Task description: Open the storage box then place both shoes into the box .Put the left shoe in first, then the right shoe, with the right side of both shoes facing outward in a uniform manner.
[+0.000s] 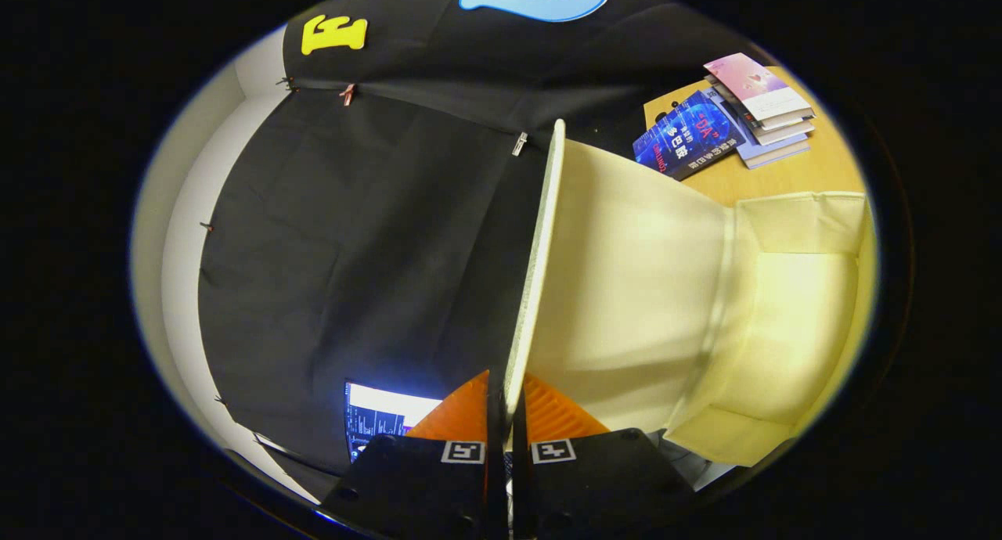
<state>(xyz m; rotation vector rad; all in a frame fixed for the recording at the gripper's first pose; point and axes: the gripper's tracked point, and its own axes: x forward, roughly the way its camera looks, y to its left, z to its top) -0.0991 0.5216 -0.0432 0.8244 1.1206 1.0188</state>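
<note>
Currently the gripper (507, 403) pinches the lid (626, 289) by its thin edge, lid running straight ahead from the fingers, with the open box (791, 321) just beside it, hinged there.

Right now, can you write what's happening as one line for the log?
step: opening box | gripper: jaws shut on lid edge | lid: swung up, edge-on | storage box: open, inside pale | books: stacked on table beyond

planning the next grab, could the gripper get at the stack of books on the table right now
Probably not as things stand: the gripper is shut on the box lid's edge, and the raised lid stands between its fingers and the stack of books on the wooden table beyond.
</note>
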